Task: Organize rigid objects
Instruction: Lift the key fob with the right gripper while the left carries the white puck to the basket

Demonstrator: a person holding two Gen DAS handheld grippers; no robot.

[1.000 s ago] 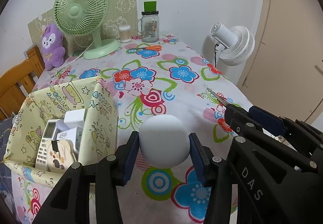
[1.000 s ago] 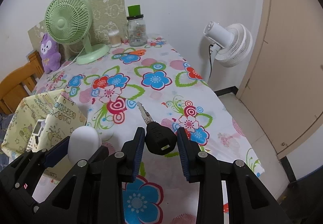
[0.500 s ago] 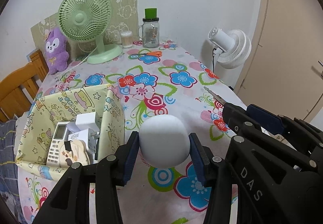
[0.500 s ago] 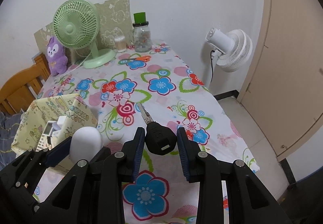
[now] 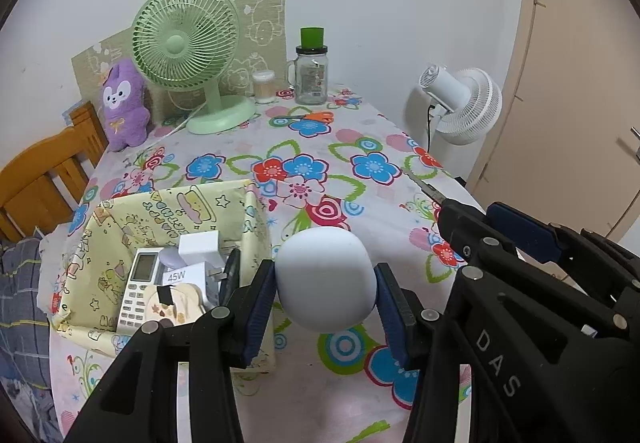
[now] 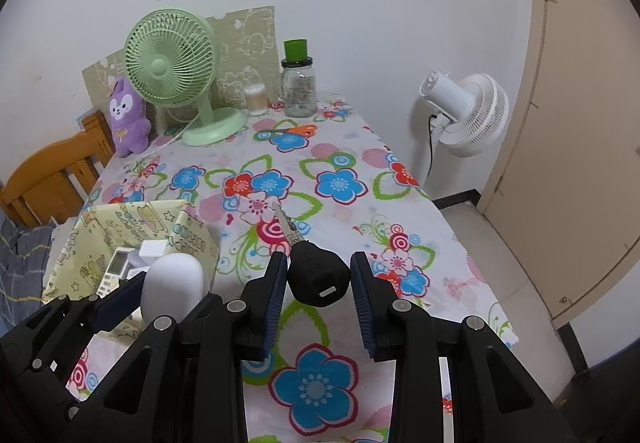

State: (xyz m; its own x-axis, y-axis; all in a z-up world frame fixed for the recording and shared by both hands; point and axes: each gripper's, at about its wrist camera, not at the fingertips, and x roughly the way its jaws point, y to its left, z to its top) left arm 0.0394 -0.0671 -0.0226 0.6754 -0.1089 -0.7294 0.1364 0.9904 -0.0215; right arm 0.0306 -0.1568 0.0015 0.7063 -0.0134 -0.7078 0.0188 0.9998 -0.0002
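Clamped between the blue pads of the left tongs [image 5: 325, 297], a rounded white object [image 5: 323, 279] is held clear above the flowered cloth of the bench [image 5: 360, 147]. The pads are pressed against its two sides, and its exact kind cannot be told. In the right wrist view the same white object [image 6: 173, 285] is seen at the lower left, next to a yellow patterned fabric box [image 6: 132, 219].

The right tongs [image 6: 319, 283] are closed narrowly on the black head of a key [image 6: 318, 275], whose metal blade [image 6: 285, 223] is pointed away from the camera, over the cloth. In the left wrist view the right tongs [image 5: 496, 227] are seen at the right edge, with the blade tip sticking out ahead of them.

The fabric box [image 5: 160, 227] is placed on the left part of the bench, just beside the left tongs. Inside it a white remote control [image 5: 136, 293], a white charger marked 45W [image 5: 182, 275] and a beige item with brown spots [image 5: 172, 307] are packed together.

At the far end of the bench a green fan [image 5: 188, 55], a purple plush toy [image 5: 122, 107], a glass jar with a green top [image 5: 311, 71] and orange-handled scissors [image 5: 308, 118] are set. A white standing fan [image 5: 464, 103] is seen beyond the right edge of the bench, and a wooden chair [image 5: 44, 171] at its left.
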